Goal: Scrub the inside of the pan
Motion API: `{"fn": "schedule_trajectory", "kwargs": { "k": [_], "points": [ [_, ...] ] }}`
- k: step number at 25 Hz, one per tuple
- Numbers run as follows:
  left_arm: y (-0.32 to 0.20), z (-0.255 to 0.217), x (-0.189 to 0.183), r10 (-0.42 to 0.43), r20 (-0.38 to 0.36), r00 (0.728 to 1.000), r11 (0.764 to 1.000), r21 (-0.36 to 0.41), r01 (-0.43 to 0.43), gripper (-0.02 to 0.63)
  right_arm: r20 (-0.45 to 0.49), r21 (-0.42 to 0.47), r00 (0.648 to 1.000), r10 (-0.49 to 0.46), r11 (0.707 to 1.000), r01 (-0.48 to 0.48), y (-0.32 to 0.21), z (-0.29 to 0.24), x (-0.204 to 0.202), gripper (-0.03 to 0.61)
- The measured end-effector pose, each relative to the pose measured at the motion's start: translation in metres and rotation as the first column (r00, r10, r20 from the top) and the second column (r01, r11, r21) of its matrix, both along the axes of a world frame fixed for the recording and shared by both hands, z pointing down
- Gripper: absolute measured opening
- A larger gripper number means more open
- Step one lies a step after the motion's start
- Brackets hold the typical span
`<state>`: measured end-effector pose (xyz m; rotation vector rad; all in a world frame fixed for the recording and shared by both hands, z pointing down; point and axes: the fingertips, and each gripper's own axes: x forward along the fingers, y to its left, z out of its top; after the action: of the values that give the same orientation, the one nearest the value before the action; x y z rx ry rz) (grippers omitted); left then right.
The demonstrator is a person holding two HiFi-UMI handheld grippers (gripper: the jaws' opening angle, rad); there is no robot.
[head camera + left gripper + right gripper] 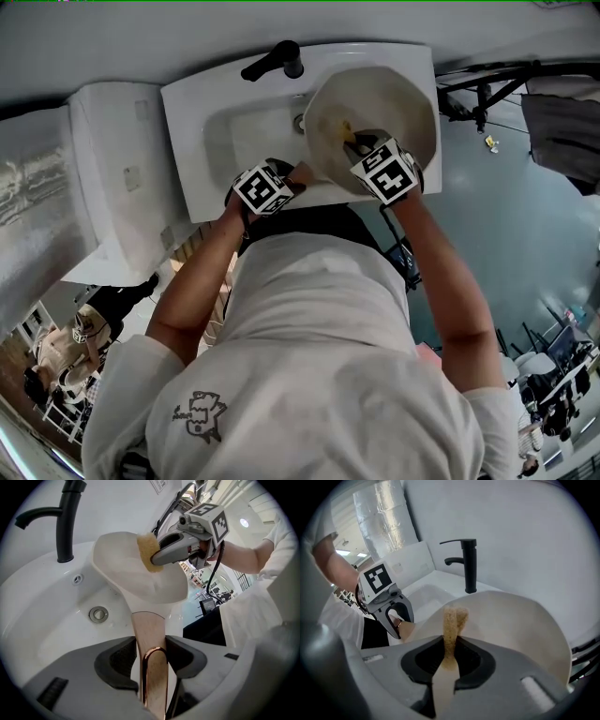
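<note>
A cream pan (375, 108) is held tilted over the white sink (211, 141). Its wooden handle (147, 630), which ends in a copper loop, is clamped in my left gripper (150, 656), seen at the sink's front edge in the head view as the left gripper (281, 180). My right gripper (449, 656) is shut on a thin yellow sponge (451, 620), whose tip stands just above the pan's inner wall (515, 620). In the left gripper view the sponge (147, 551) sits at the pan's far rim, pinched in the right gripper (161, 555).
A black faucet (277, 61) stands at the back of the sink, and the drain (98, 614) lies below the pan. A white cabinet (112, 178) adjoins the sink on the left. A black frame (487, 89) stands to the right.
</note>
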<state>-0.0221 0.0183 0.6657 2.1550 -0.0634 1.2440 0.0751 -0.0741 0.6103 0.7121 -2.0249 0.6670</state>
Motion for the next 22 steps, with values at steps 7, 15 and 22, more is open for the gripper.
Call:
{"fn": "schedule_trajectory", "kwargs": {
  "k": [7,15,22],
  "points": [
    [-0.008,-0.01,0.007,-0.083,-0.009,0.996,0.996,0.036,0.083,0.216,-0.001,0.051,1.0,0.0,0.999,0.0,0.01,-0.016,0.015,0.06],
    [-0.01,-0.03,0.014,-0.098,0.03,0.995,0.986,0.136,0.093,0.256,0.017,0.137,1.0,0.012,0.99,-0.014,0.029,-0.05,0.036,0.06],
    [-0.01,-0.062,0.029,-0.123,0.007,0.992,0.966,0.229,0.118,0.256,0.03,0.18,1.0,-0.005,0.984,-0.001,0.056,-0.075,0.039,0.06]
  ]
}}
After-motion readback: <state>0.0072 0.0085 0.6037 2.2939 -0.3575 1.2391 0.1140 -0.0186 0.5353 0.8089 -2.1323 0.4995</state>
